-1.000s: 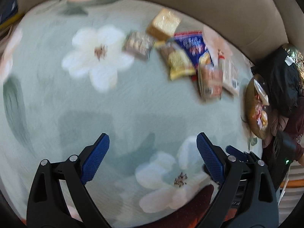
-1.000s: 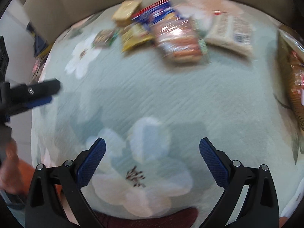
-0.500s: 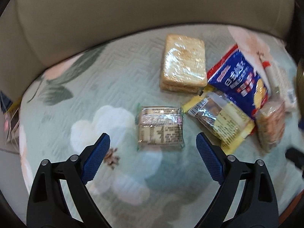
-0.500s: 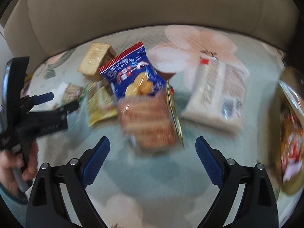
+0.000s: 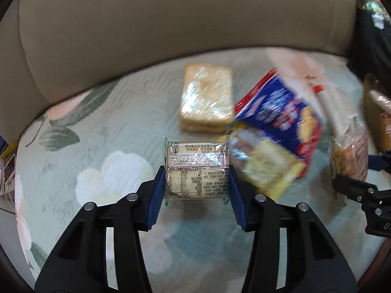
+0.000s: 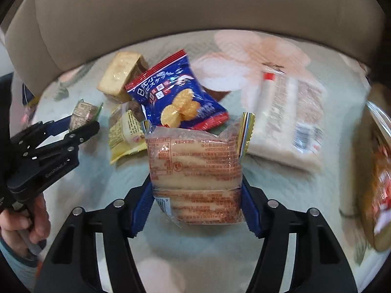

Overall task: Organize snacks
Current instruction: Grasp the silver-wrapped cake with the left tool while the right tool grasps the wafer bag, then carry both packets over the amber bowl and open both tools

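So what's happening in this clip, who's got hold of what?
A person is sorting wrapped snacks on a floral quilted cover in front of a beige cushion, with a gripper in each hand. The left gripper has its jaws closed on a small silver-wrapped cracker pack. The right gripper has its jaws clamped on a clear biscuit pack with red print. A blue chip bag, a yellow packet and other snacks lie loose behind them.
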Demonstrator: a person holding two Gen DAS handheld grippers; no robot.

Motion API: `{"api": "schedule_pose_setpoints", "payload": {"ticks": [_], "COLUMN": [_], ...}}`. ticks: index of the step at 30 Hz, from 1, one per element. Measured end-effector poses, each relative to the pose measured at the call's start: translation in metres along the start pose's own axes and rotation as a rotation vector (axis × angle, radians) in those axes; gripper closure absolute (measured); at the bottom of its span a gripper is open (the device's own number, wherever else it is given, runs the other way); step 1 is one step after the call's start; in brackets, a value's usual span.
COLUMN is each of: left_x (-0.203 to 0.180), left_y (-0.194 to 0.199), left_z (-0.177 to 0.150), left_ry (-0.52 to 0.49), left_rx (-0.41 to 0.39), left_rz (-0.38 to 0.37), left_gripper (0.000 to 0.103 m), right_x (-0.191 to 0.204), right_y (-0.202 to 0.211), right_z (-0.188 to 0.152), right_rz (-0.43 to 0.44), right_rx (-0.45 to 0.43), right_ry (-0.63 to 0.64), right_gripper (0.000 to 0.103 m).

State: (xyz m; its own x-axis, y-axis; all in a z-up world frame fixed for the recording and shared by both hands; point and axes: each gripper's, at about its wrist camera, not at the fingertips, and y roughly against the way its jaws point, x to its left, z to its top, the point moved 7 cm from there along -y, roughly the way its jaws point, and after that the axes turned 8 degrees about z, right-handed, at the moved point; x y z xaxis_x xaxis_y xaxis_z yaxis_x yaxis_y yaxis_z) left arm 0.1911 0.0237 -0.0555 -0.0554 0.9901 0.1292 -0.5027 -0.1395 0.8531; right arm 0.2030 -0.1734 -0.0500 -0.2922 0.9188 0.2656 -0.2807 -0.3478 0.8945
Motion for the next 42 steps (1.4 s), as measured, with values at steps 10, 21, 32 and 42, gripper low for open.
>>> {"api": "schedule_pose_setpoints", "payload": {"ticks": [10,21,32,42], "left_x": [-0.154,-0.344,-0.195,-0.006], "left_y": [0.141,0.154,0.181,0.17], "left_z": [0.053,0.094,0.031,-0.078], "left_ry": [-0.159,-0.237,-0.134,0.217], "left_rx": [-0.233,-0.139,-0.121,-0.001], "left_rz": [-0.3,-0.445,-0.257,0.021], "left_gripper": [0.054,0.027,0.017,0.017], "right_x": [-0.128,-0.263,-0.116,0.06], "right_y": [0.179,0.23,0.227,0.12], "right_z": [-0.012,-0.022,-0.055,-0.089], "right_rz": [-0.222,-0.304,-0.05,0.02], "right_rx": [-0.22,-0.249,-0.246,-0.119], "right_ry": [-0.187,-0.396,-0.257,-0.001], "right_gripper": [0.04,0.029,0.01,0.006]}}
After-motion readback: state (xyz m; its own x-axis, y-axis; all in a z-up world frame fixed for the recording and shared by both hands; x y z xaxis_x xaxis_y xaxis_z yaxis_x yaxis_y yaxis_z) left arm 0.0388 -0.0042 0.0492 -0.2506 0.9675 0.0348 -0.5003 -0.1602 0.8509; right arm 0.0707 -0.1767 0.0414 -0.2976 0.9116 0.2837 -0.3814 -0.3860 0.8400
